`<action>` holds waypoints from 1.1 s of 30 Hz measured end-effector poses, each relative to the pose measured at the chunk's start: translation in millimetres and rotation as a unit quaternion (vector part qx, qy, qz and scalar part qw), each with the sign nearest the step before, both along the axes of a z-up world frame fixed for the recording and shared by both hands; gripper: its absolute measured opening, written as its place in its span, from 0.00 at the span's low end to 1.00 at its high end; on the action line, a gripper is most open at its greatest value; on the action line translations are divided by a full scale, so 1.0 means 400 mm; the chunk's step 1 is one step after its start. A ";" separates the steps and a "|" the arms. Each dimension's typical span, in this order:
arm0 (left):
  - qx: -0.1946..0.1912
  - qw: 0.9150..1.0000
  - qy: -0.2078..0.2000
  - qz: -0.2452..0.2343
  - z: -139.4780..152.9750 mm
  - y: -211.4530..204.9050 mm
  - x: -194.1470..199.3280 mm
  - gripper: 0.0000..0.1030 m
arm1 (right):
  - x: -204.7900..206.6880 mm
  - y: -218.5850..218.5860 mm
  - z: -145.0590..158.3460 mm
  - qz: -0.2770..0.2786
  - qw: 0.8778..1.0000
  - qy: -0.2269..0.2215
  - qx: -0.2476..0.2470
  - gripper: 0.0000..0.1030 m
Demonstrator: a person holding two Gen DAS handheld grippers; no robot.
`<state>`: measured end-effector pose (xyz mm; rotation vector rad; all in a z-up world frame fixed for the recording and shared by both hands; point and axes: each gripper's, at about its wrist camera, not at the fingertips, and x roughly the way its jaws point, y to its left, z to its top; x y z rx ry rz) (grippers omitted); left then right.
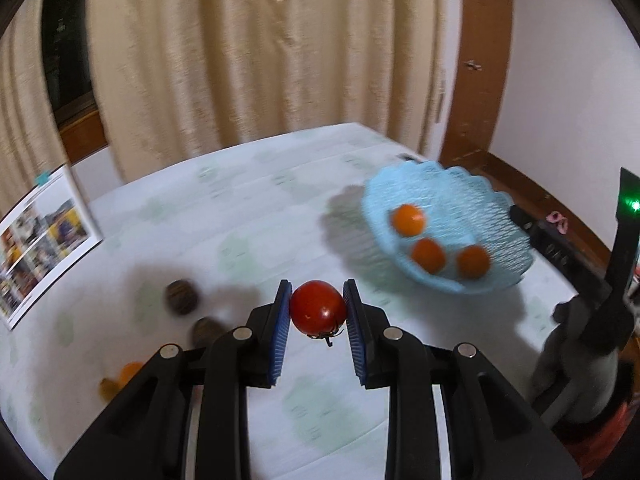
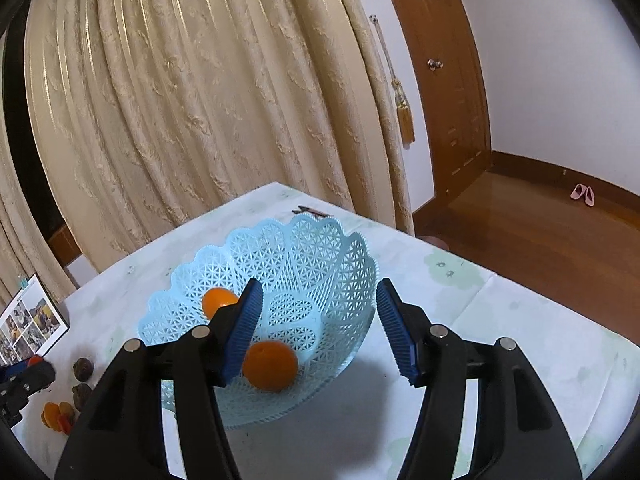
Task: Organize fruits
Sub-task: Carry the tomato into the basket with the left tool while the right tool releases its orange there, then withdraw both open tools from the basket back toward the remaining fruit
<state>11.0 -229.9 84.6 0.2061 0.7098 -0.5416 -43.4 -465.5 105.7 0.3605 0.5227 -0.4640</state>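
Left wrist view: our left tool (image 1: 318,312) was clamped on a red tomato (image 1: 318,307) above the counter (image 1: 248,208). Beyond it, toward the counter's far right corner, sat the blue basket (image 1: 464,188) holding three oranges (image 1: 408,219). Our right tool (image 2: 318,326) stood apart, empty, over that basket.

Setting: a home, living or dining room. Evidence: floor-length cream curtains (image 2: 192,92) with a tasselled tie-back (image 2: 404,116), wooden door (image 2: 444,80), polished wood floor (image 2: 540,240) with pink slippers (image 2: 582,193) near the skirting, a counter under a pale patterned cloth (image 2: 460,292), a standing photo calendar (image 2: 30,322).
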 end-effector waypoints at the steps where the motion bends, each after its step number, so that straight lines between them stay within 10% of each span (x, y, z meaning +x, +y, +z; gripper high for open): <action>1: -0.002 1.000 0.000 -0.009 0.001 -0.022 0.000 0.26 | -0.002 0.002 0.002 0.000 1.000 -0.003 -0.002 0.59; 17: -0.035 0.993 0.040 -0.101 -0.024 -0.242 0.005 0.27 | -0.022 -0.017 0.008 -0.014 1.000 -0.021 0.017 0.59; 21: -0.061 0.992 0.065 -0.090 -0.035 -0.230 0.023 0.57 | -0.023 -0.018 0.008 -0.014 0.999 -0.023 0.018 0.59; 33: -0.028 0.999 -0.001 -0.025 -0.011 -0.156 0.027 0.82 | -0.026 -0.008 0.010 -0.017 0.999 -0.027 0.005 0.65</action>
